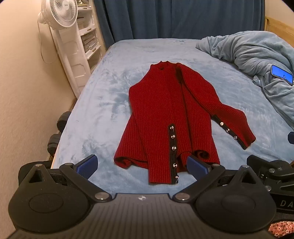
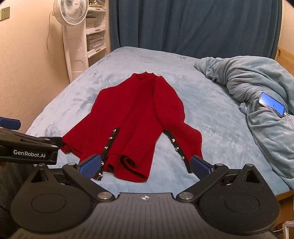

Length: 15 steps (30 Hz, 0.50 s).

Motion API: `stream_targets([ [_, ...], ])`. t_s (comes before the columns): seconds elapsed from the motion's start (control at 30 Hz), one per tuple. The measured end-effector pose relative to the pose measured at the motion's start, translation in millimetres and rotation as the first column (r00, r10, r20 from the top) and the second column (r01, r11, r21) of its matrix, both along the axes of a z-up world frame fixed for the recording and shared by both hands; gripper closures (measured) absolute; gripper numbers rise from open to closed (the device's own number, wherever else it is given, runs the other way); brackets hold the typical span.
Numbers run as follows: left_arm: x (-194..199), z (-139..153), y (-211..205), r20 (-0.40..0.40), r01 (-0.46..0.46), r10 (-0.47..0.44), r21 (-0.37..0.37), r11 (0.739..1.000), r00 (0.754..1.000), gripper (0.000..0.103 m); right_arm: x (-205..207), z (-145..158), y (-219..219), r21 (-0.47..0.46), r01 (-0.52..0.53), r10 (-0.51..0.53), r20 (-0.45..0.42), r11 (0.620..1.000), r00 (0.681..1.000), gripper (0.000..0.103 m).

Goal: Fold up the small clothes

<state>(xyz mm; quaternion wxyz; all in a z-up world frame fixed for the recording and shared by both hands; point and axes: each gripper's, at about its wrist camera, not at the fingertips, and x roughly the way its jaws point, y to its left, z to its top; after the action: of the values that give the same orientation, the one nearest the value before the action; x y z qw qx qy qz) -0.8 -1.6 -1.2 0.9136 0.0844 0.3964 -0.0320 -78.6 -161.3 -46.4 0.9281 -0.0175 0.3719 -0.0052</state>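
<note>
Warm, dim indoor light — soft focus, fisheye-bent edges.

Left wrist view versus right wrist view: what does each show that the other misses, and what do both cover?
Only the left wrist view shows the dark dumbbells on the floor beside the bed, and the edge of the right claw's body at its right border.

Only the right wrist view shows the wall socket and the left claw's body marked GenRobot.AI.

Both show the red cardigan spread on the blue bed, the crumpled blanket with the lit phone, the white fan, and the curtain. The left claw and right claw are both open.
</note>
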Motion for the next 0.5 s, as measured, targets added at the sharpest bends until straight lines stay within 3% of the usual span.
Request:
stream_targets([
  [0.5,-1.1,-6.4,3.5,-0.007,0.001,-0.001,0.004,1.000,1.000,0.000,1.6,-3.6,1.1,0.003,0.000,0.000,0.001,1.000,1.000,0.001],
])
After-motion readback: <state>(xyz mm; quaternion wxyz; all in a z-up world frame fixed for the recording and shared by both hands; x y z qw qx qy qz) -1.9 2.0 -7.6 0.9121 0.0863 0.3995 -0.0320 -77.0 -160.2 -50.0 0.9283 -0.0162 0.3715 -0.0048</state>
